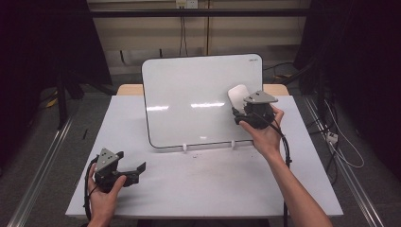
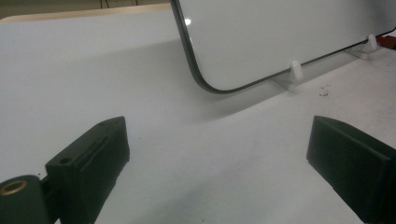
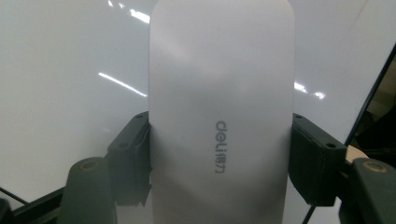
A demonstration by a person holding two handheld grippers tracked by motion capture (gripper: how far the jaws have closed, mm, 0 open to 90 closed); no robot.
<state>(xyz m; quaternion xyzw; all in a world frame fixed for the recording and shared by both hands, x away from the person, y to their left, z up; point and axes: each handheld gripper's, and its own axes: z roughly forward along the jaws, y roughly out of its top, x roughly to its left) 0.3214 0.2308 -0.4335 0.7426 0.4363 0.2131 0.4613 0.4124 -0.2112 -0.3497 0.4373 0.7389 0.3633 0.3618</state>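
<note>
A whiteboard leans back on small white feet in the middle of the table. My right gripper is shut on a white board eraser, held flat against the board's right part; the eraser bears grey lettering and both jaws press its sides. My left gripper rests low on the table at the near left, open, with nothing between its jaws. In the left gripper view the left gripper looks across bare table toward the whiteboard's lower corner.
The white table stands on a grey floor with metal rails either side. A white foot props the board's lower edge. Cables lie on the floor at the right. Dark curtains hang at both sides.
</note>
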